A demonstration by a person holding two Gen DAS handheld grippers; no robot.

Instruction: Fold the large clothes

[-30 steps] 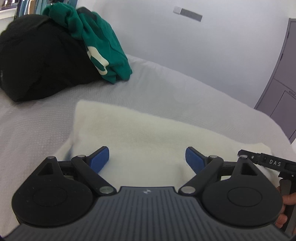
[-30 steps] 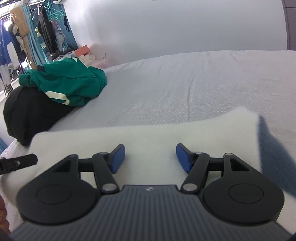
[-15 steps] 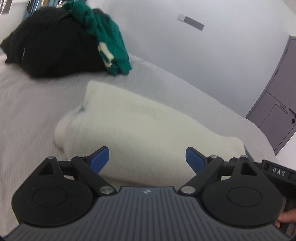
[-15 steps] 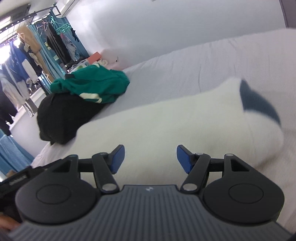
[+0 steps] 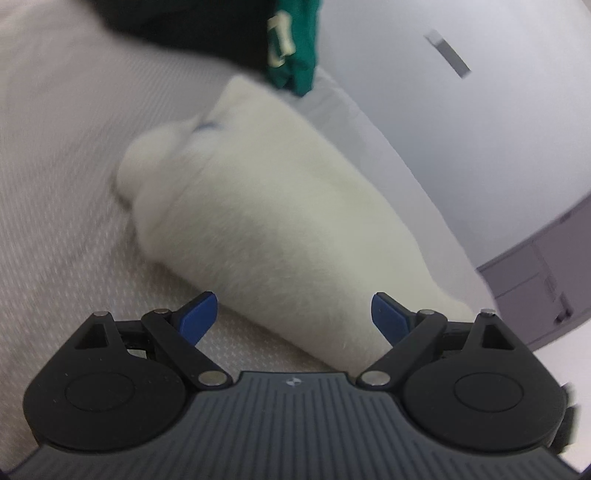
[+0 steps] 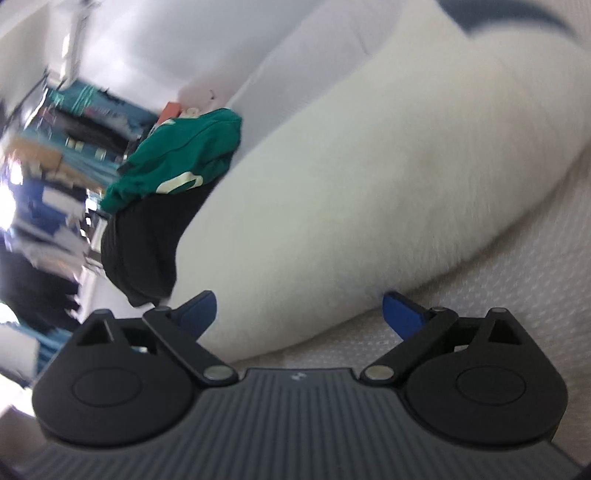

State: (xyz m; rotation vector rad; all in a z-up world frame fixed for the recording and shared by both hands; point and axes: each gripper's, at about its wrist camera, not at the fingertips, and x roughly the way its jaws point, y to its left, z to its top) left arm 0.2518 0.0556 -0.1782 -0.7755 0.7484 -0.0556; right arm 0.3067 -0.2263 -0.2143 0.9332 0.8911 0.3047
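Bed: garment lying across it, near. Far left of garment: clothes pile, top resting on the pile. Wall behind the bed. Cabinet at far right.

A bed covered with a pale grey, finely textured sheet is seen beneath both tools. Directly on it, just ahead of the fingers in each view, a folded white fleecy garment is laid lengthwise; a dark blue patch is shown at its far end in the right wrist view. Beyond the garment, a black pile of clothing is rested on the sheet, with a green garment heaped on top.
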